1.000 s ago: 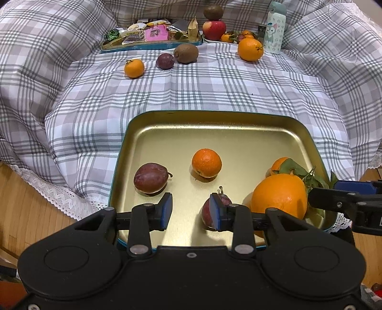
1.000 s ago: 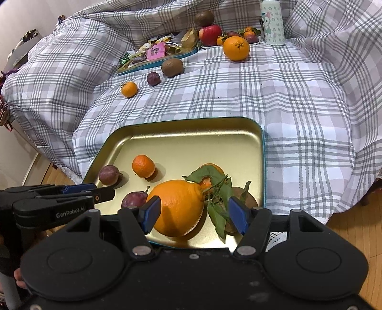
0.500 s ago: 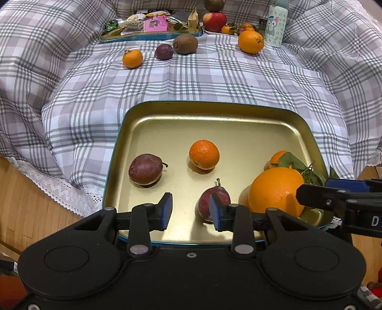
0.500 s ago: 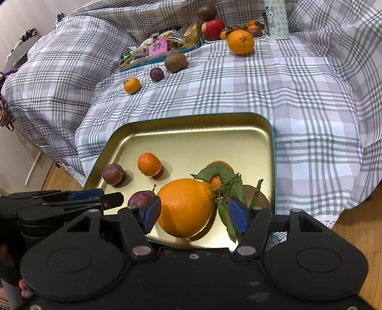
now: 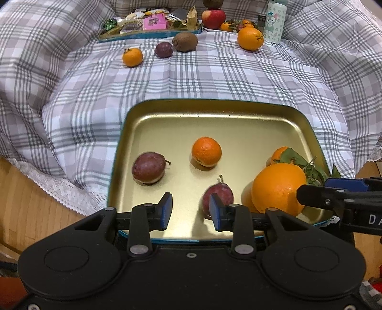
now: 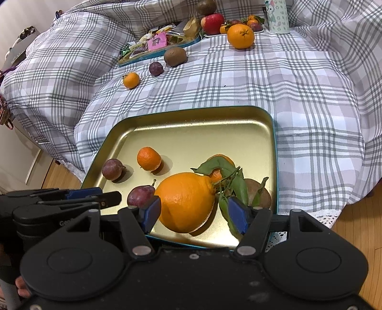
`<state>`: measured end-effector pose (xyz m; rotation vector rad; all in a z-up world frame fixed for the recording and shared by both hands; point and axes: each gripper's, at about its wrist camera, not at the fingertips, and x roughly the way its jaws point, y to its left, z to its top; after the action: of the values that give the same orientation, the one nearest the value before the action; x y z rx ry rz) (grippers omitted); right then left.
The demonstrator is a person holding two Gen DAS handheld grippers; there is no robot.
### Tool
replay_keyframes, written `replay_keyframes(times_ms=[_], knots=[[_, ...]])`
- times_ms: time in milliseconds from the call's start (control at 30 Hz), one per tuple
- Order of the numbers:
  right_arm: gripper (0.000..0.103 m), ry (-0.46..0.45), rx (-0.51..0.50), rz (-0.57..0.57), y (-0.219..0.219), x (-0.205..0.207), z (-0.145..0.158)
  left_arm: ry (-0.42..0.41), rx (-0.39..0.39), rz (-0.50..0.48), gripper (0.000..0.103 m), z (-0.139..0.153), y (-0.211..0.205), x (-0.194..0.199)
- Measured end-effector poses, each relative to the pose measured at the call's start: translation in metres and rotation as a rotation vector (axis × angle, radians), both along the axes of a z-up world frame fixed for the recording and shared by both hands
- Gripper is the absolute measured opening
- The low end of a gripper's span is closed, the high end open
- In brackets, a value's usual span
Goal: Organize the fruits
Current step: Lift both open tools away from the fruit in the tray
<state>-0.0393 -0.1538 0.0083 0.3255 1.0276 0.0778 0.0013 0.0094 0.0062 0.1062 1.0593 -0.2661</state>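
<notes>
A gold tray [image 5: 214,101] [image 6: 191,112] sits on the checked cloth near the front edge. It holds a big orange [image 5: 278,188] [image 6: 186,202], a small mandarin [image 5: 206,151], a round purple fruit [image 5: 148,167], a stemmed plum [image 5: 222,193], a leafy mandarin [image 6: 220,158] and a kiwi [image 6: 256,190]. My left gripper [image 5: 190,209] hovers over the tray's near edge, jaws a narrow gap apart with nothing between them; the plum lies just beyond its right pad. My right gripper [image 6: 193,212] hangs open above the big orange, pads not pressing it.
Farther back on the cloth lie a mandarin [image 5: 132,56], a purple fruit [image 5: 163,49], a kiwi [image 5: 185,41] and an orange [image 5: 250,38]. Behind them are a snack tray [image 5: 148,23], a plate with an apple [image 5: 213,18] and a bottle [image 5: 274,21]. Wooden floor shows below the cloth's edge.
</notes>
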Motion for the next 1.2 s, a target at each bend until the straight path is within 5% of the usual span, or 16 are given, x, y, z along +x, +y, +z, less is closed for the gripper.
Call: replay_keyframes(times_ms=[1200], knots=[[0.067, 0.025, 0.05, 0.025, 0.01, 0.055, 0.002, -0.025, -0.004, 0.116, 0.043, 0.01, 0.031, 0.062]])
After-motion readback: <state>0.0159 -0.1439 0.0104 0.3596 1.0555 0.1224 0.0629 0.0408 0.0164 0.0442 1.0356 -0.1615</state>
